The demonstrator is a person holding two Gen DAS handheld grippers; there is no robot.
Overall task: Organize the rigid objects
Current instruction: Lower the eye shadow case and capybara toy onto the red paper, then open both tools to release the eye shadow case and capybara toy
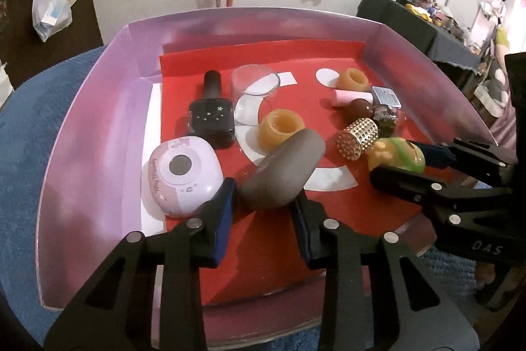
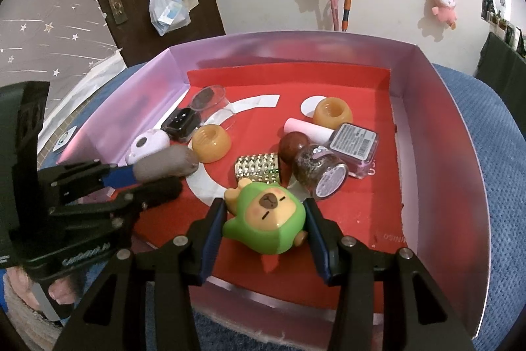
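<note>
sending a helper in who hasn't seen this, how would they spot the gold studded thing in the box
Look in the pink-walled box with the red floor, at the cluster just beyond the green capybara toy between the right tongs. The gold studded cylinder lies on its side there, beside a dark glitter jar. Nothing else is metallic gold and covered in rows of small studs.

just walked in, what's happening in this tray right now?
A person is sorting small rigid items in a pink-walled tray with a hand-held gripper in each hand. The right gripper is closed on a green capybara figure near the front of the red liner. The left gripper straddles a grey oblong object, its pads at the object's sides; whether they are pressing is hard to tell. Two amber holders, a studded gold cylinder and some bottles lie loose in the tray.
</note>
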